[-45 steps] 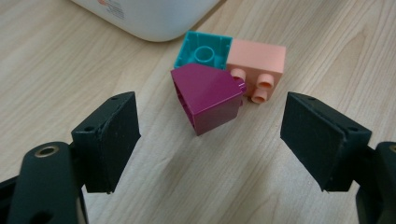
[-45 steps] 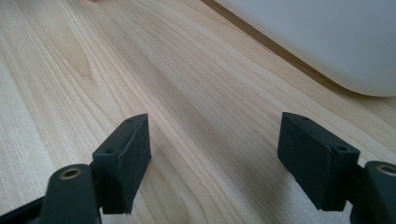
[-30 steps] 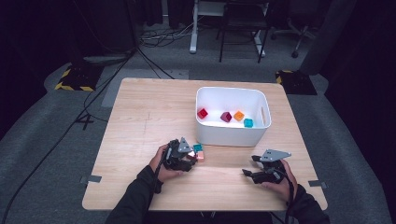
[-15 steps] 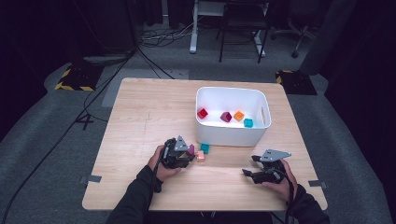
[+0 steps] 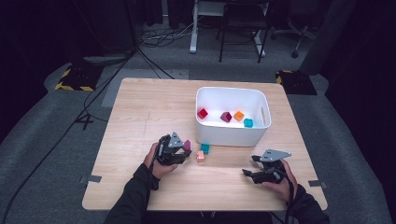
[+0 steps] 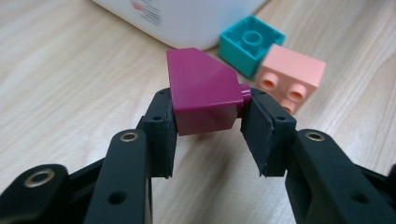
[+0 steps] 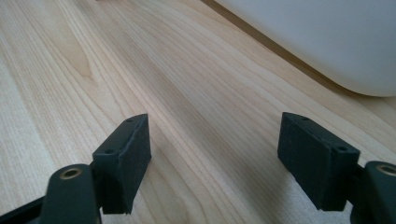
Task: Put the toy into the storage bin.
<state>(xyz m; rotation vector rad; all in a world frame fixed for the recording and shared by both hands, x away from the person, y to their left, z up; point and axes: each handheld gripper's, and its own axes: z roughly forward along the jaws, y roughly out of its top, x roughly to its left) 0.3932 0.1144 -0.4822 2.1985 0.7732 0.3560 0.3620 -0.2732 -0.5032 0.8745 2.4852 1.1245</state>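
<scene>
My left gripper (image 5: 185, 149) is shut on a magenta sloped brick (image 6: 201, 88), its pads (image 6: 161, 135) pressing on both sides. The brick (image 5: 187, 145) hangs just above the wooden table (image 5: 140, 116), in front of the white bin (image 5: 229, 135). A teal brick (image 6: 252, 42) and a pink brick (image 6: 292, 77) lie on the table just beyond it, by the bin's near wall. My right gripper (image 5: 247, 173) rests low at the front right of the table. Its jaws (image 7: 215, 158) stand open with nothing between them.
The bin holds a red brick (image 5: 202, 113), a dark magenta brick (image 5: 226, 116), an orange brick (image 5: 239, 115) and a teal brick (image 5: 248, 122). Its curved white wall (image 7: 327, 37) rises ahead of my right gripper. Cables and chair legs lie on the floor beyond the table.
My left gripper has closed on the magenta brick, which now shows at its tip. The right hand has not moved.
</scene>
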